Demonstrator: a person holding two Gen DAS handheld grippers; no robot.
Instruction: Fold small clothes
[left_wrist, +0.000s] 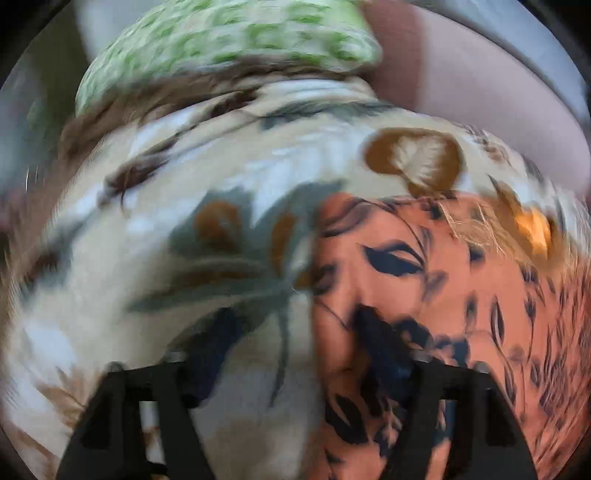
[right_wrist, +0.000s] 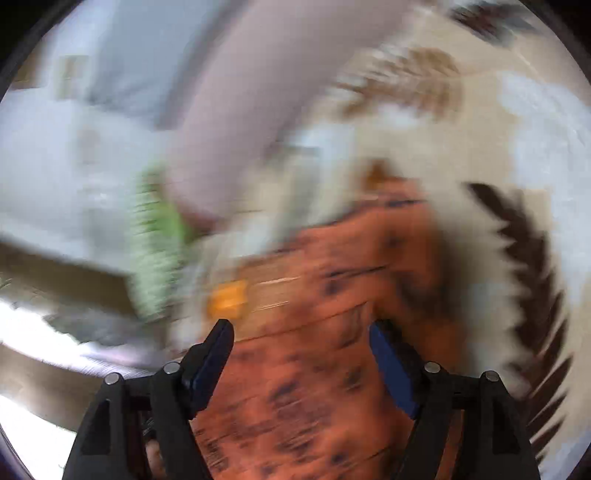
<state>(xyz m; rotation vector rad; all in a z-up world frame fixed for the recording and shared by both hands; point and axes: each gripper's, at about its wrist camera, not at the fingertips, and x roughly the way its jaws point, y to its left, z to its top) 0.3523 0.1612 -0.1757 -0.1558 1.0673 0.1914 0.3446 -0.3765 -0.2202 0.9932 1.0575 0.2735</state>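
An orange garment with a dark leaf print lies on a cream leaf-patterned blanket. My left gripper points steeply down at it. Its blurred dark fingers stand wide apart, the left one over the blanket and the right one over the garment's left edge. Nothing is pinched between them. In the right wrist view the same orange garment fills the lower middle, with an orange label at its left edge. My right gripper is open just above it, its blue pads apart and empty.
A green-and-white patterned cloth lies beyond the garment and shows as a green-and-white patterned cloth at the left of the right wrist view. A pinkish-grey padded surface borders the blanket. Both views are blurred.
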